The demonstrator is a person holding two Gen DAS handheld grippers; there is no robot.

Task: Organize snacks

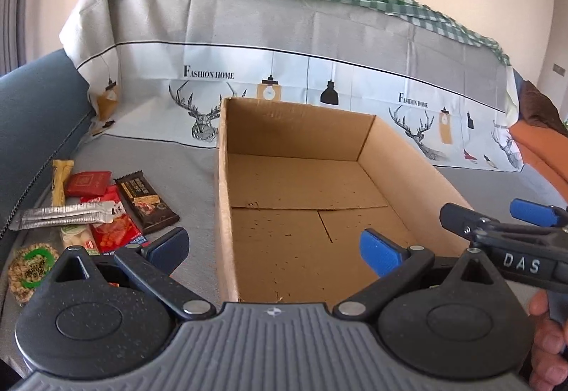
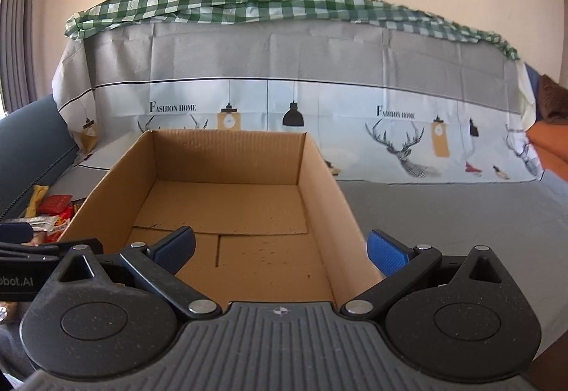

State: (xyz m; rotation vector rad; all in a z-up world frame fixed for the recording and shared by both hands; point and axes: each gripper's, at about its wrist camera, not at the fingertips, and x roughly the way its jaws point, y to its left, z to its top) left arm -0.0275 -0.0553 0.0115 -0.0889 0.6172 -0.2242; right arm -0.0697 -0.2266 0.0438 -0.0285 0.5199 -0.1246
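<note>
**Open cardboard box on a covered sofa, snacks beside it**

While both grippers hover at the near edge of the cardboard box [image 1: 305, 199], nothing lies inside it. The box sits on a grey cover [image 1: 184, 164] printed with deer and lamps. The snack packets [image 1: 103, 210] lie in a loose pile just left of the box, on the cover. The left gripper [image 1: 275, 249] straddles the box's left wall, fingers spread and holding nothing. The right gripper [image 2: 280, 249] straddles the box's right wall, likewise spread wide

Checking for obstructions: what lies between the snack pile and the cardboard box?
Nothing: in the left wrist view only bare grey sofa cover separates the snack pile from the cardboard box.
</note>
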